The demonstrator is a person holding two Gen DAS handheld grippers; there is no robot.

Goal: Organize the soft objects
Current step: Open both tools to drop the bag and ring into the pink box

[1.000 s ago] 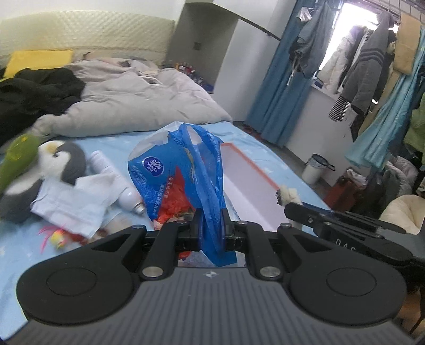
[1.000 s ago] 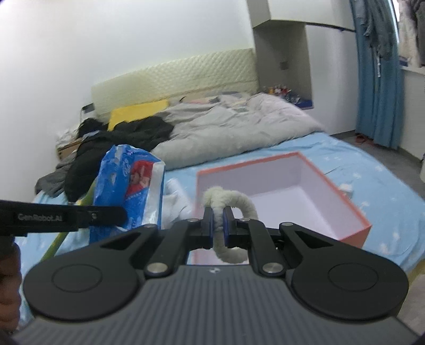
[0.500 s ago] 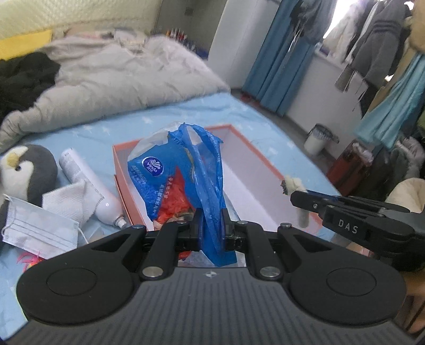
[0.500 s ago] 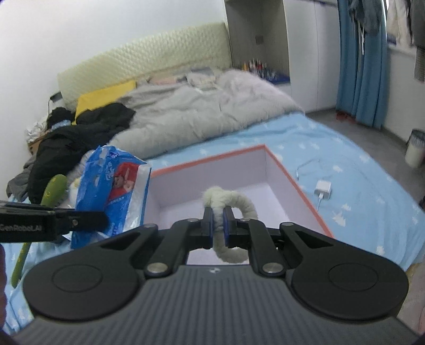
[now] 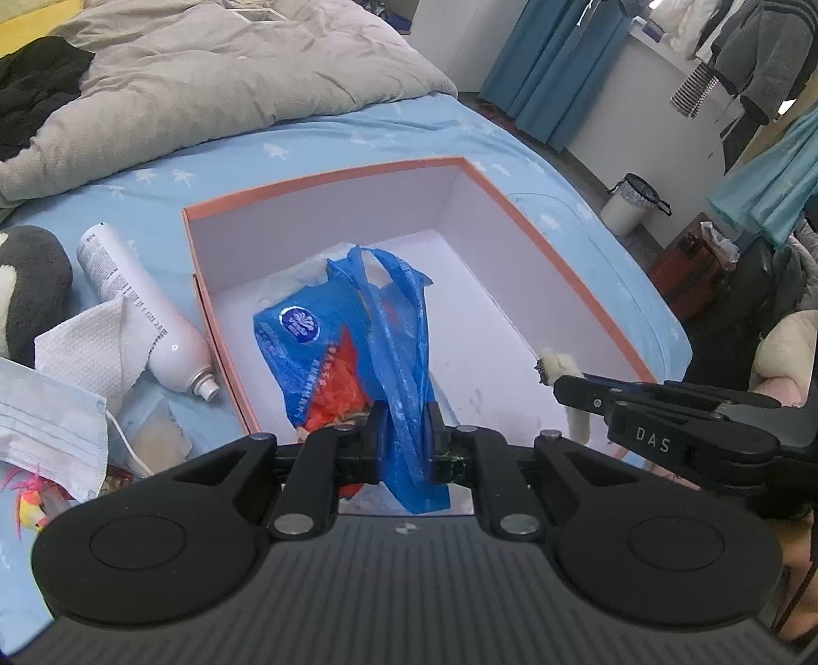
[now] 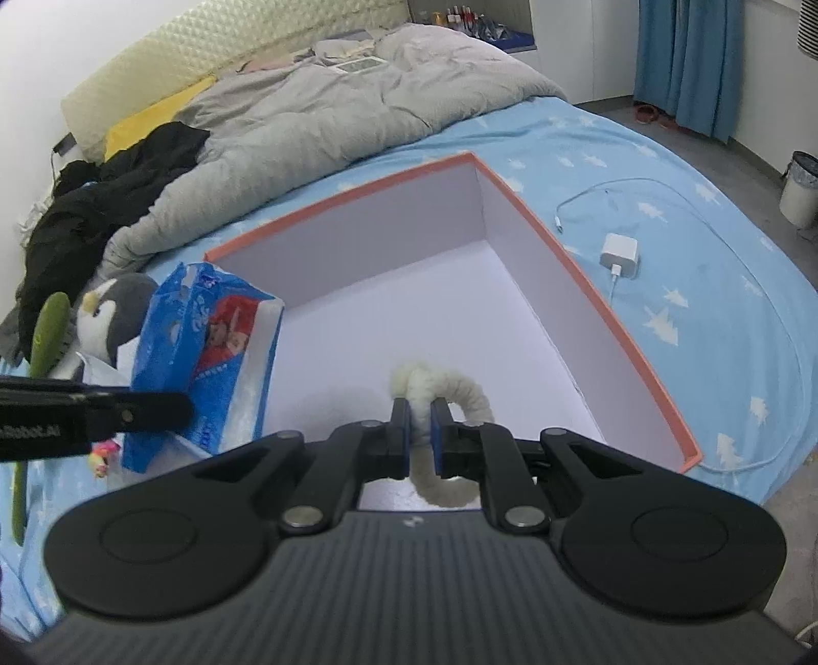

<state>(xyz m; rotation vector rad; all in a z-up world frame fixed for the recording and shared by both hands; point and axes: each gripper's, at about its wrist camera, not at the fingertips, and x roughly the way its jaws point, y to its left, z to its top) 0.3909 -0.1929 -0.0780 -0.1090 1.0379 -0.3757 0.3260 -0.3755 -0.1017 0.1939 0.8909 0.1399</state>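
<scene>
Left gripper (image 5: pixel 404 432): jaws pressed together, pinching the handle of the blue tissue pack (image 5: pixel 353 353). Pack hangs over the near-left part of the orange box (image 5: pixel 327 179), lower end inside the walls; can't tell if it touches the floor of the box. From the right wrist view the same pack (image 6: pixel 204 358) sits at the box's left wall with the left gripper's finger across its lower part.

Right gripper (image 6: pixel 420 427): jaws opening, pads still on the cream fuzzy ring (image 6: pixel 450 394), which loops up and to the right of the fingertips. Ring hangs over the near end of the box interior. From the left wrist view the right gripper (image 5: pixel 567 383) comes in from the right over the near right wall, cream fluff (image 5: pixel 560 366) showing at its tip.

Box sits on the blue star-print sheet (image 5: pixel 317 138), white inside.

Left of box, near to far: face mask (image 5: pixel 46 424), white paper towel (image 5: pixel 97 353), white spray bottle (image 5: pixel 138 307) lying just beside the box's left wall, penguin plush (image 5: pixel 25 286). Green brush (image 6: pixel 46 332) beside the penguin in the right wrist view.

Right of box: white charger (image 6: pixel 620 256) with its cable on the sheet.

Further back: grey duvet (image 6: pixel 317 112), black clothing (image 6: pixel 102 194), yellow pillow (image 6: pixel 153 115), padded headboard (image 6: pixel 230 46). Blue curtains (image 5: pixel 552 66), small bin (image 5: pixel 631 202) on the floor.
</scene>
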